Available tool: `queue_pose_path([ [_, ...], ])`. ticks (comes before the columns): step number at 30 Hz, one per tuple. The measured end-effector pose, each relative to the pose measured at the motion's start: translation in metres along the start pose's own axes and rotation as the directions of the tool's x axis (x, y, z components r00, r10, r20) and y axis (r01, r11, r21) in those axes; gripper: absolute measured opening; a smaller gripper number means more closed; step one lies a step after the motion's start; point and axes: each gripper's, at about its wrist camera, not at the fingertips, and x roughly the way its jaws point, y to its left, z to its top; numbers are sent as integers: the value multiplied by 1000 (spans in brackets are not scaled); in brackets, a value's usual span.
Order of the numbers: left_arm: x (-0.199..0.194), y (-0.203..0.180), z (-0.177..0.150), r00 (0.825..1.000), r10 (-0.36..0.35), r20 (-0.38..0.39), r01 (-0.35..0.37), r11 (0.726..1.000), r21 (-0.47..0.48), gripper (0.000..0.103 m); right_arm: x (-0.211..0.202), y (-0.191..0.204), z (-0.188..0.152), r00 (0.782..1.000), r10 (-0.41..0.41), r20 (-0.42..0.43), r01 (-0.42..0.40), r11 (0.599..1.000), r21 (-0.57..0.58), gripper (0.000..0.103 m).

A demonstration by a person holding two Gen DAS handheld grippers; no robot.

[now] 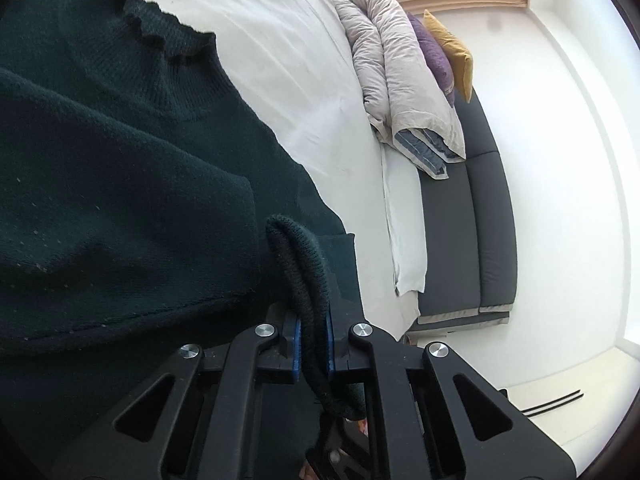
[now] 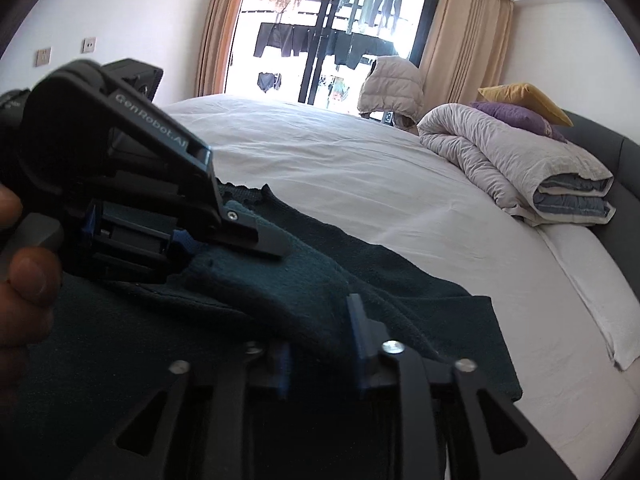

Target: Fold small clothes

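Note:
A dark green knit sweater point(image 1: 120, 184) lies on the white bed sheet point(image 1: 288, 56), its frilled collar point(image 1: 160, 28) toward the top of the left wrist view. My left gripper point(image 1: 314, 340) is shut on a ribbed edge of the sweater, which loops up between the blue pads. In the right wrist view the sweater point(image 2: 320, 280) spreads over the bed point(image 2: 360, 168). My left gripper also shows in the right wrist view point(image 2: 188, 240), clamped on the fabric, with a hand behind it. My right gripper point(image 2: 320, 360) is open, with a fold of the sweater lying between its jaws.
A rolled beige duvet point(image 1: 400, 80) with a purple pillow point(image 1: 434, 52) and a yellow pillow point(image 1: 452, 48) lies at the head of the bed by a dark grey headboard point(image 1: 464, 220). A window point(image 2: 332, 32) with curtains and hanging clothes stands beyond the bed.

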Motion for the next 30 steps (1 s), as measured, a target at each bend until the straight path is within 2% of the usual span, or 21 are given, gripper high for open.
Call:
queue_pose_path([
  [1, -8, 1, 0, 1000, 4, 9, -4, 1000, 8, 7, -8, -11, -4, 998, 56, 11, -57, 995, 77, 65],
  [2, -20, 0, 1, 1000, 9, 18, -10, 1000, 14, 7, -13, -25, -9, 992, 122, 17, -123, 977, 171, 66],
  [3, -31, 0, 2, 999, 21, 31, -22, 999, 23, 7, -15, -41, -14, 980, 196, 19, -194, 941, 279, 66],
  [4, -39, 0, 4, 999, 32, 44, -33, 999, 31, 7, -13, -57, -23, 962, 271, 22, -257, 883, 394, 66],
  [5, -47, -1, 6, 998, 40, 55, -42, 998, 39, 7, -8, -72, -34, 940, 340, 29, -306, 804, 509, 66],
  [6, -54, -1, 9, 997, 46, 67, -49, 998, 43, 7, 1, -87, -46, 912, 407, 42, -344, 707, 618, 66],
  [7, -60, -1, 11, 996, 50, 77, -53, 998, 44, 7, 11, -101, -61, 881, 468, 69, -369, 588, 719, 66],
  [9, -73, -2, 13, 994, 55, 93, -60, 997, 54, 7, 28, -117, -83, 842, 525, 124, -374, 404, 835, 66],
  [11, -84, -5, 17, 992, 70, 108, -78, 994, 73, 7, 40, -123, -94, 811, 550, 200, -394, 260, 881, 66],
  [12, -89, -6, 19, 991, 74, 115, -84, 993, 81, 7, 44, -124, -95, 804, 549, 230, -406, 223, 886, 66],
  [15, -112, -4, 24, 987, 84, 140, -97, 992, 85, 7, 60, -127, -95, 800, 536, 271, -405, 149, 902, 67],
  [18, -135, 3, 29, 982, 97, 163, -111, 991, 76, 7, 75, -134, -98, 789, 510, 342, -411, 24, 911, 67],
  [20, -149, 11, 35, 978, 103, 179, -116, 991, 62, 7, 81, -140, -101, 783, 482, 393, -426, -45, 904, 67],
  [23, -159, 19, 39, 974, 118, 192, -129, 990, 48, 7, 88, -147, -101, 797, 448, 404, -419, -71, 905, 66],
  [30, -183, 50, 50, 963, 143, 229, -148, 989, 4, 7, 87, -153, -99, 819, 378, 431, -434, -83, 897, 67],
])
